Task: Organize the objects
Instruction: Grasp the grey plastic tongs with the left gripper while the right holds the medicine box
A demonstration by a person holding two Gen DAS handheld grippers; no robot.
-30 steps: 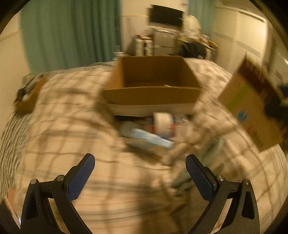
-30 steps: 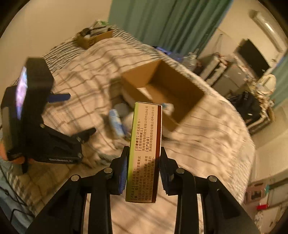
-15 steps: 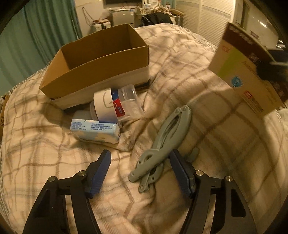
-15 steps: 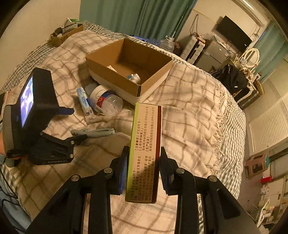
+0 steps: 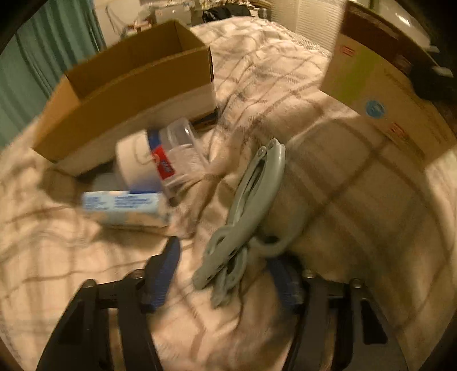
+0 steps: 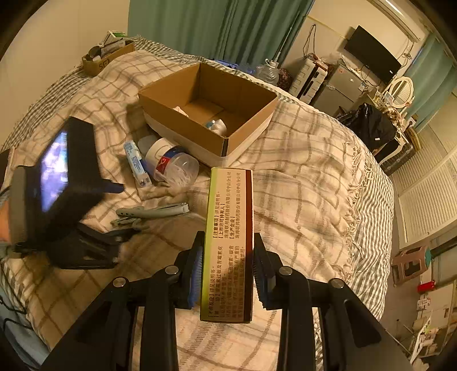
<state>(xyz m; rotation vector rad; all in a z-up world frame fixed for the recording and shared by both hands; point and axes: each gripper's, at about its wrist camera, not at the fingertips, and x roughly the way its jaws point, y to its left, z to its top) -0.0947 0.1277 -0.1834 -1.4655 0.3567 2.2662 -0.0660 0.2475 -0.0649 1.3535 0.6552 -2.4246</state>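
The left tongs sit low over the bed with their blue-padded fingers spread apart, one on each side of the handle end of a grey plastic scissor-like utensil; the view is blurred, and whether the pads touch it cannot be told. The right tongs are raised above the bed and clamped on a tall narrow cardboard carton with a green stripe and a brown stripe, held upright between the pads. Rows of Chinese print cover its facing side, too small to read surely.

The grey utensil lies flat on the cream plaid blanket covering the bed. Just beyond it rest a light blue and white oblong packet and a clear plastic jar on its side with a white, blue and red label, the two close together. Their printing is too blurred to read. Behind the jar stands an open brown cardboard box with a white lower band, with a few small items on its floor. A smaller cardboard box marked "SF" sits at the far corner of the bed, filled with odds and ends. Green curtains hang behind the bed.
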